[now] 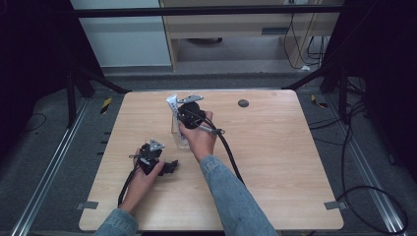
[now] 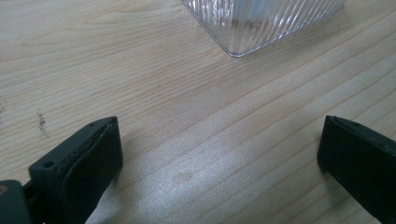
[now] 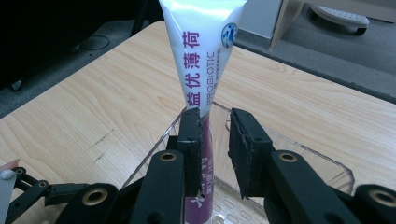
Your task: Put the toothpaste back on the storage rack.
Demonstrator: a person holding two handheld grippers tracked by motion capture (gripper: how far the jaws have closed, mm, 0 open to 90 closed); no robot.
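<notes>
Tube point(image 3: 201, 70): upright in clear bin point(image 3: 299, 144), between right claw point(image 3: 214, 140) jaws, slightly parted, left jaw touching. Left claw point(image 2: 219, 154): wide, empty, low over counter point(image 2: 140, 70).

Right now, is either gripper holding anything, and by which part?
The right gripper stands around the toothpaste tube at mid-body; whether it grips cannot be told. The left gripper holds nothing.

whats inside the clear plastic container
A white and purple toothpaste tube stands upright inside the clear ribbed container, between the right gripper jaws. Its lower end is hidden behind the jaws.
</notes>
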